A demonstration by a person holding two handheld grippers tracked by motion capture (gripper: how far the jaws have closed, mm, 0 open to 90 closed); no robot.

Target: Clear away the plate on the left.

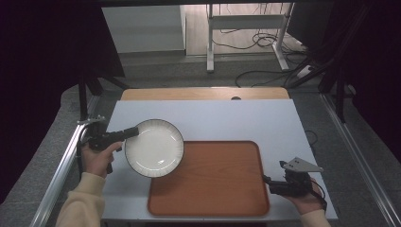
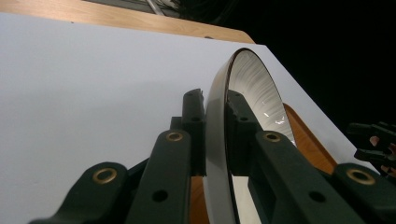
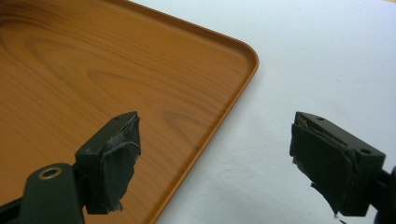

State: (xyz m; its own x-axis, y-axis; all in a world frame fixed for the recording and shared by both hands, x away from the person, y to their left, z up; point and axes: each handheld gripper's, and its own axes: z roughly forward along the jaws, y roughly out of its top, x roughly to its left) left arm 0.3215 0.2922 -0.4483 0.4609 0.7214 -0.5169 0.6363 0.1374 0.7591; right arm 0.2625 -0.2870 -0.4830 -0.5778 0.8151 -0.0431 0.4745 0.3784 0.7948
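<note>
Left gripper point(image 1: 134, 132): its two black jaws are clamped on the rim of a round white ceramic plate with a thin dark edge point(image 1: 154, 148); in the left gripper view the jaws point(image 2: 215, 112) pinch the rim from both sides, one pad on the underside, one on the ribbed inner face.
Left hand point(image 1: 98, 158): wraps the gripper's handle at the left edge of the table, in a cream sleeve.
Plate position: held over the near-left part of the table, its right portion overlapping the top-left corner of a rectangular orange-brown wood-grain tray with rounded corners point(image 1: 213, 179); in the left gripper view the plate point(image 2: 252, 88) appears edge-on and lifted off the surface.
Right gripper point(image 1: 265, 181): jaws spread wide with nothing between them; in the right gripper view the pads point(image 3: 119, 161) straddle the tray's rim point(image 3: 233, 88), one over the tray, one over the table.
Right hand point(image 1: 305, 198): rests at the near-right of the table, just beside the tray's right edge.
Surface: pale grey-white tabletop point(image 1: 213, 120) with a wooden strip along its far edge point(image 1: 203, 93).
</note>
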